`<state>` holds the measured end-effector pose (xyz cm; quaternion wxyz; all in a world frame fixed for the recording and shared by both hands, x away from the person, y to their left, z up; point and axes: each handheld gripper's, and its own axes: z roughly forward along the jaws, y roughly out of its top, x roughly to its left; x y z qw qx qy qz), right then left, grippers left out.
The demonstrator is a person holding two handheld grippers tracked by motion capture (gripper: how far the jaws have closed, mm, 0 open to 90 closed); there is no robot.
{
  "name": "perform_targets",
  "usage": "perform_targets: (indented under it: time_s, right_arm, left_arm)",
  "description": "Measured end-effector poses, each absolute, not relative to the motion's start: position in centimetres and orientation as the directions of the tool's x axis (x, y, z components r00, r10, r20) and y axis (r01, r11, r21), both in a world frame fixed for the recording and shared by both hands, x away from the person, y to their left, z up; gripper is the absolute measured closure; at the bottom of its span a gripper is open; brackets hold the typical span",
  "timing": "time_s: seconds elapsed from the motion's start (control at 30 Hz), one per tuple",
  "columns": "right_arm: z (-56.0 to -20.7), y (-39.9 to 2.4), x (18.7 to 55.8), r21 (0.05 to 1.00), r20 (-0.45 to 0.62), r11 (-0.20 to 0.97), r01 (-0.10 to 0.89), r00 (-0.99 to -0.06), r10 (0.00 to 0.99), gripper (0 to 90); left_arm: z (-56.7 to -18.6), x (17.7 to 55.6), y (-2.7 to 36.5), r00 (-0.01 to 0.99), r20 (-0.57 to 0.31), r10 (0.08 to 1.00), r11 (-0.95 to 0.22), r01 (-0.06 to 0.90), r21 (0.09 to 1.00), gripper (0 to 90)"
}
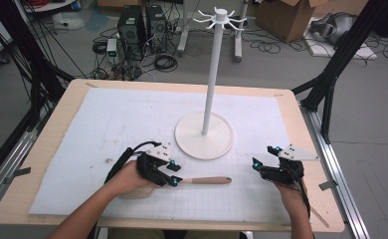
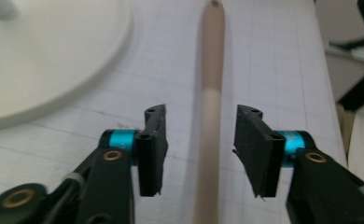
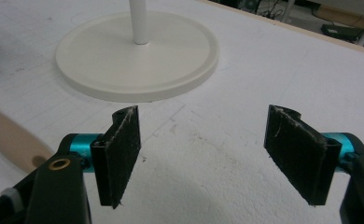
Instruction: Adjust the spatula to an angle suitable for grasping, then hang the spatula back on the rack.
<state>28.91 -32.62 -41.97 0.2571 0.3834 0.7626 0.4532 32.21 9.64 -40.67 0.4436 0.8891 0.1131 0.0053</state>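
Observation:
A wooden utensil lies on the white mat; its handle (image 1: 207,180) points right and its other end is hidden under the person's left hand. My left gripper (image 1: 174,173) is at the handle's near end. In the left gripper view the handle (image 2: 210,93) runs straight up between the black pads (image 2: 152,149), with a gap on each side, so the left gripper (image 2: 201,140) is open around it. My right gripper (image 1: 264,156) is to the right on the mat, open with bare mat between its pads (image 3: 203,140). The handle's tip (image 3: 12,140) lies at its left.
A white hook stand (image 1: 212,74) rises from a round base (image 1: 204,135) in the middle of the mat (image 1: 122,119), just behind the utensil. The wooden table's edge (image 1: 57,114) frames the mat. Black frame posts (image 1: 331,69) flank the table; computers and cables are on the floor beyond.

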Motion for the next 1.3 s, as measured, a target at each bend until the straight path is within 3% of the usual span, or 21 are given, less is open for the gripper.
perform_targets:
  time_s: [0.07, 0.2, 0.37, 0.53, 0.73, 1.1, 1.3]
  right_arm:
    - [-42.0, -32.8, 28.8, 0.891, -0.035, 0.283, 0.355, -0.567, 0.823, 26.0]
    - [-42.0, -33.2, 28.5, 0.904, 0.018, 0.219, 0.367, -0.544, 0.839, 26.0]
    - [-42.3, -33.2, 28.4, 0.9, 0.042, 0.197, 0.389, -0.527, 0.849, 26.0]
    - [-42.1, -32.8, 28.5, 0.888, 0.022, 0.204, 0.413, -0.481, 0.876, 23.1]
    - [-41.6, -32.6, 28.4, 0.893, 0.018, 0.2, 0.404, -0.474, 0.88, 23.0]
    - [-41.6, -32.2, 28.5, 0.89, 0.025, 0.203, 0.408, -0.489, 0.872, 20.8]
    - [-41.8, -31.7, 28.3, 0.891, 0.002, 0.249, 0.38, -0.552, 0.834, 20.2]
  left_arm:
    - [-39.9, 32.1, 10.9, 0.954, -0.094, 0.285, -0.485, 0.228, 0.844, 37.1]
    - [-39.0, 32.1, 14.6, 0.875, -0.09, 0.476, -0.285, 0.25, 0.925, 22.3]
    - [-39.3, 31.3, 20.0, 0.746, -0.132, 0.653, -0.057, 0.223, 0.973, 20.3]
    - [-40.2, 30.7, 24.4, 0.638, -0.139, 0.757, 0.003, 0.21, 0.978, 19.0]
    - [-40.8, 30.2, 26.7, 0.601, -0.148, 0.785, 0.02, 0.214, 0.977, 19.2]
    - [-41.4, 29.8, 26.4, 0.615, -0.129, 0.778, -0.018, 0.226, 0.974, 19.4]
    - [-41.4, 29.6, 26.3, 0.622, -0.126, 0.773, -0.023, 0.225, 0.974, 19.7]
